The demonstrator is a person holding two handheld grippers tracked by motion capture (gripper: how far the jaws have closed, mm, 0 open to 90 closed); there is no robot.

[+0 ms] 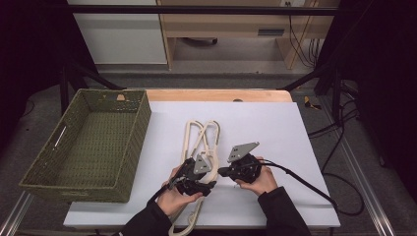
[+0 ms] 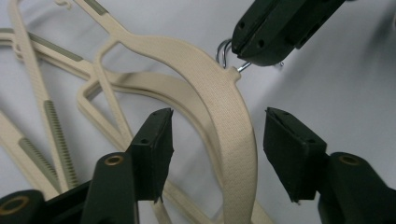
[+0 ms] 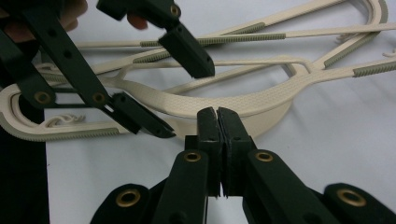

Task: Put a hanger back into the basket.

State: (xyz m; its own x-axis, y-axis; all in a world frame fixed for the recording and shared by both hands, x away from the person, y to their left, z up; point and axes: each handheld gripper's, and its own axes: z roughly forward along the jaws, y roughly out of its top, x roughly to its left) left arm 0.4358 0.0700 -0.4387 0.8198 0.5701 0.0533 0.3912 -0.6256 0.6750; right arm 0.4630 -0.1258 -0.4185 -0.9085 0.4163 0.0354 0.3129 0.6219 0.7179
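With the metal hook (image 2: 225, 52) pinched in the closed right hand-held gripper (image 3: 218, 114), the top hanger (image 2: 219, 112) on the white surface (image 1: 275, 128) should be centred between the left hand-held gripper (image 2: 217, 144)'s still-apart jaws before being clamped.

You're looking down from above the table (image 1: 295, 128); both gripper cameras are sitting close, sharing the hangers (image 2: 224, 121).
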